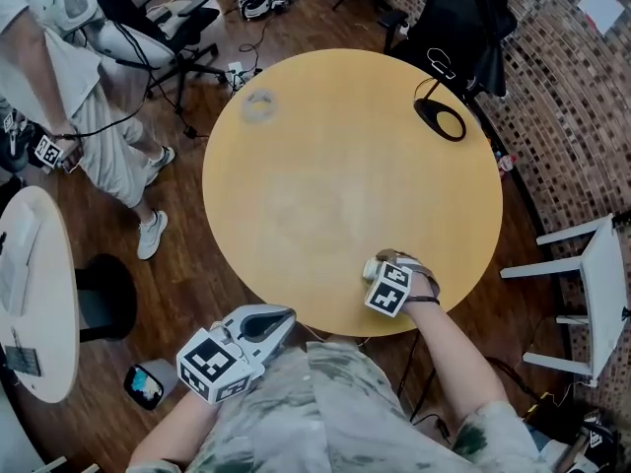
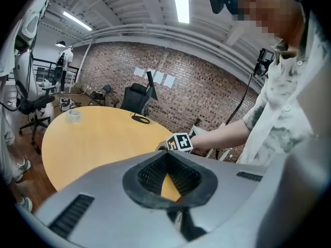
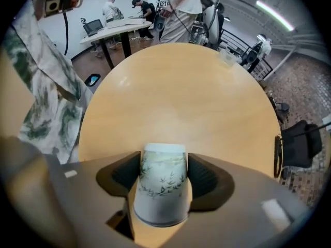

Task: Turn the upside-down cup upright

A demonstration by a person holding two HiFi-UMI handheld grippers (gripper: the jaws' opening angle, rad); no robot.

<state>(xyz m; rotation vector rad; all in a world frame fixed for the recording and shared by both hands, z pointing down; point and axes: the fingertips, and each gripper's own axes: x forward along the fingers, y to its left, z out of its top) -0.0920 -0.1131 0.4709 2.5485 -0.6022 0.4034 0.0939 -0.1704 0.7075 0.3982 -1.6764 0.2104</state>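
The right tool (image 3: 164,158) was closed on a white paper cup (image 3: 160,187) printed with green leaves. One ribbed black pad pressed against each side of the wall, at roughly mid-height. The cup's narrow closed end pointed away along the jaws, and its wide rim lay toward the tool's body. This side grip is judged suited to the task: it leaves both ends free, so a roll of the wrist can rotate the cup. Whether the cup rested on the surface or was clear of it could not be established.

The left tool (image 2: 166,159) had its jaws pressed together at the tips with nothing between them. It was held off the near edge of the round yellow wooden tabletop (image 1: 325,166), in front of the person's body. It is judged idle, kept out of the working hand's way.

The cup was at the tabletop's near edge, toward the person's right. A small clear item (image 1: 258,104) sat at the tabletop's far left and a black looped item (image 1: 441,118) at its far right. Both were well apart from the cup, leaving room for the turn. The task is judged not yet complete.
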